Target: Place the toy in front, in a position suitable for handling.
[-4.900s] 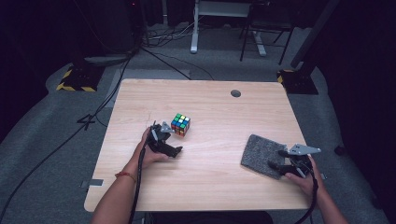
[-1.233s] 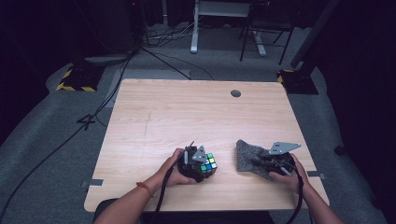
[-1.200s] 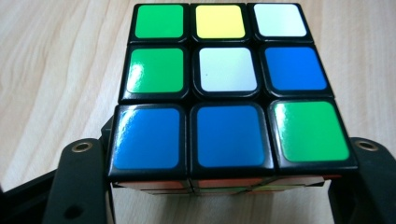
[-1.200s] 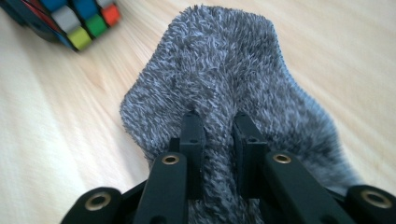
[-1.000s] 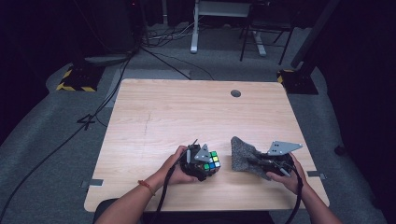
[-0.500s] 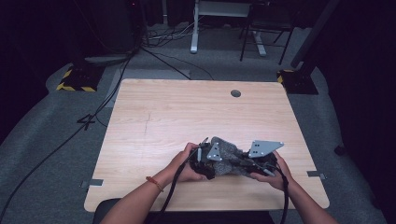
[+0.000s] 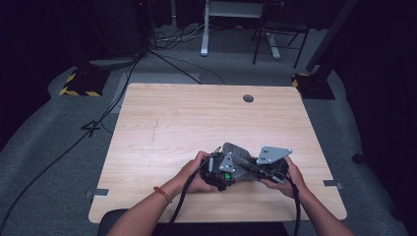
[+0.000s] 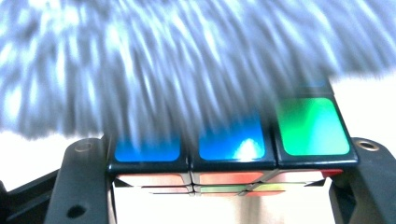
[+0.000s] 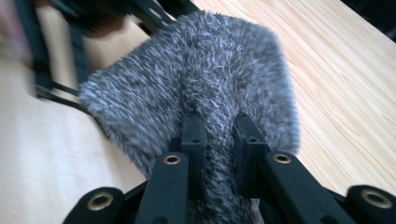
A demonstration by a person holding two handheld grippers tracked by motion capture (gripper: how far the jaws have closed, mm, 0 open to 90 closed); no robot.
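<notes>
My fuzzy cloth (image 9: 201, 88) covers my cube (image 8: 233, 154).
My left gripper (image 8: 224, 186) squeezes the cube; my right gripper (image 9: 219, 140) pinches the cloth.

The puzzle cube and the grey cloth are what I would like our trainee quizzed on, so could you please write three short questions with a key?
1. True or false: the left claw is shut on the puzzle cube.
2. What does the right claw pinch? A) a cable B) the furry grey cloth C) nothing
3. In the left gripper view, what overhangs the cube's top?

Key: 1 true. 2 B. 3 the cloth, blurred, covering part of the blue and green stickers.
</notes>
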